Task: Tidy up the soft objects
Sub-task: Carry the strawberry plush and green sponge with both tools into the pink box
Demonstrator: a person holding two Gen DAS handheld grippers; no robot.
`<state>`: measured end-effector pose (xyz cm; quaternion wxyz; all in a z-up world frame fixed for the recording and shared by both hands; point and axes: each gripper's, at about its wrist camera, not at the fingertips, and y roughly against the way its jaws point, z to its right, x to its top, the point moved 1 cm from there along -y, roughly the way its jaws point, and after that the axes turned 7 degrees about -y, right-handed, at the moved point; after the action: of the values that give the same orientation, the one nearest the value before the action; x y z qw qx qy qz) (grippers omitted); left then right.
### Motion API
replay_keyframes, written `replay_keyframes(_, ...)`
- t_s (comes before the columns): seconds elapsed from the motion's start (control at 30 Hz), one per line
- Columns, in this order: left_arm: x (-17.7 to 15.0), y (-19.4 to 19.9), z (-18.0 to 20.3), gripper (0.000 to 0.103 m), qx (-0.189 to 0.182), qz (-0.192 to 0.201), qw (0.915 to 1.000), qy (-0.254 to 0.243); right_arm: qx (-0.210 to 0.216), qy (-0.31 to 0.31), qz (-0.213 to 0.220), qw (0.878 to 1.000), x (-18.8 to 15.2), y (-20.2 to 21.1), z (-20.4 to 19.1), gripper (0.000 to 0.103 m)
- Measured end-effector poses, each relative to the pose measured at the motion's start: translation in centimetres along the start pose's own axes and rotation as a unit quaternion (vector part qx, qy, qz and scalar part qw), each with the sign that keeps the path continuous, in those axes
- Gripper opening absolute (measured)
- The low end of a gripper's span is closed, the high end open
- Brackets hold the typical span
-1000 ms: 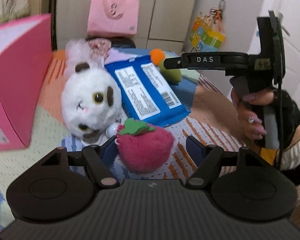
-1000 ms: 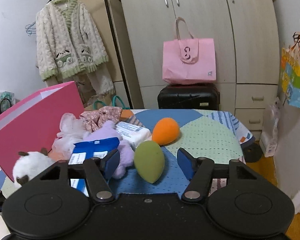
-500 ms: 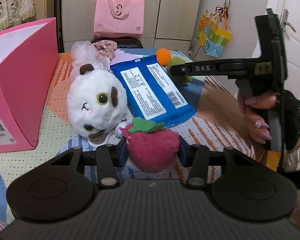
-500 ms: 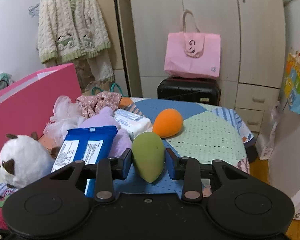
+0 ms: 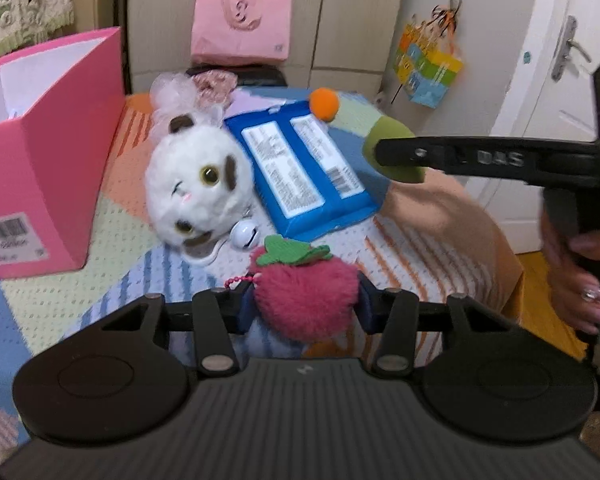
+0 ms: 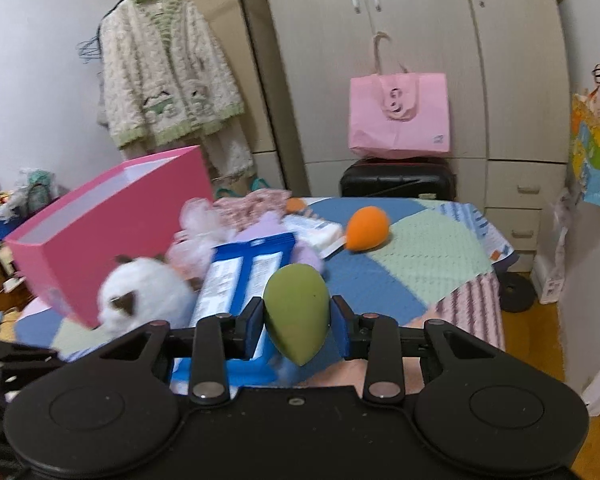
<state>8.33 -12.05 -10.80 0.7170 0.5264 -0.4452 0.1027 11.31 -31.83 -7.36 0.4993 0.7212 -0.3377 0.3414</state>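
Note:
My left gripper [image 5: 305, 307] is shut on a pink plush strawberry [image 5: 306, 300] with a green leaf, held just above the patchwork table cover. My right gripper [image 6: 297, 320] is shut on a green egg-shaped sponge [image 6: 297, 312], lifted off the table; the sponge also shows in the left wrist view [image 5: 392, 140]. A white plush cat head [image 5: 198, 184] lies beside a blue wipes pack [image 5: 300, 168]. An orange sponge [image 6: 366, 227] rests farther back. An open pink box [image 5: 32, 168] stands at the left.
A pale puff and a floral scrunchie [image 5: 204, 88] lie at the table's far end with a lilac soft item [image 6: 260, 232]. A small white bell [image 5: 245, 235] sits by the cat. A pink bag [image 6: 398, 118] on a black suitcase stands behind the table.
Both grippers went from open to shut: left closed on the strawberry, right on the green sponge. Both have since lifted their objects, and the right gripper has swung toward the left.

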Motion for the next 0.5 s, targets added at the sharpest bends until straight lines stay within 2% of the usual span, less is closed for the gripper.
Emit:
replay_keyframes(0.33,-0.8,1.7,-1.5,0.047,-0.005,-0.026,0.9996,0.003,0.032,0.023,-0.101,0.994,-2.1,1.3,-3.8,0.041)
replay_keyframes(0.5,-1.5,3.3,-2.9,0.047,0.0,-0.031,0.9994,0.015,0.063,0.021,-0.133,0.989,-3.2,1.7,-5.8,0.041)
